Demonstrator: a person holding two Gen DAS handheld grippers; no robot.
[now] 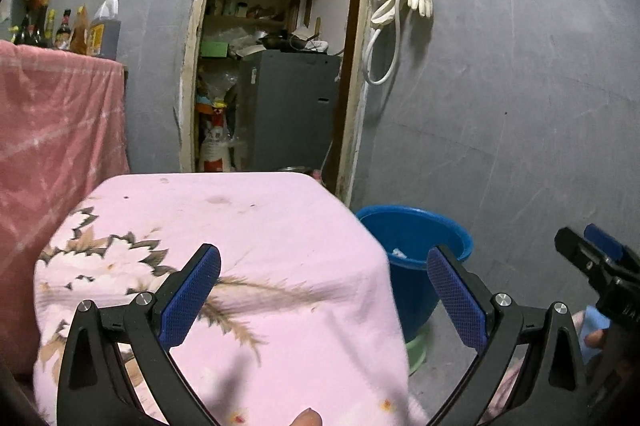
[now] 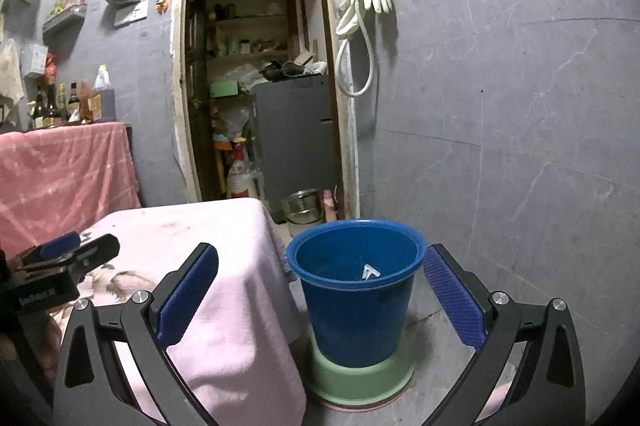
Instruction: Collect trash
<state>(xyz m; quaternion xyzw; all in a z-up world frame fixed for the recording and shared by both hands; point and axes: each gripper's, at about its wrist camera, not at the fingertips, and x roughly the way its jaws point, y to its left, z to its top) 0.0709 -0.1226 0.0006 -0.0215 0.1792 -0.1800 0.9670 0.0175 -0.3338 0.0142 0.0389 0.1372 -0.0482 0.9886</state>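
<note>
A blue bucket [image 2: 356,290] stands on a green base [image 2: 360,378] on the floor to the right of a table covered with a pink floral cloth [image 1: 240,266]. A white scrap of trash [image 2: 370,272] lies inside the bucket; it also shows in the left wrist view [image 1: 400,252]. My left gripper [image 1: 324,290] is open and empty above the cloth. My right gripper [image 2: 320,290] is open and empty, facing the bucket. The right gripper also shows at the right edge of the left wrist view [image 1: 600,262], and the left gripper at the left edge of the right wrist view [image 2: 64,258].
A second table with a red cloth [image 2: 60,178] and bottles [image 1: 80,30] stands at the back left. An open doorway [image 2: 260,86] leads to a storeroom with a grey cabinet [image 2: 296,138] and a steel pot [image 2: 304,210]. Gloves and a hose [image 2: 368,10] hang on the grey wall.
</note>
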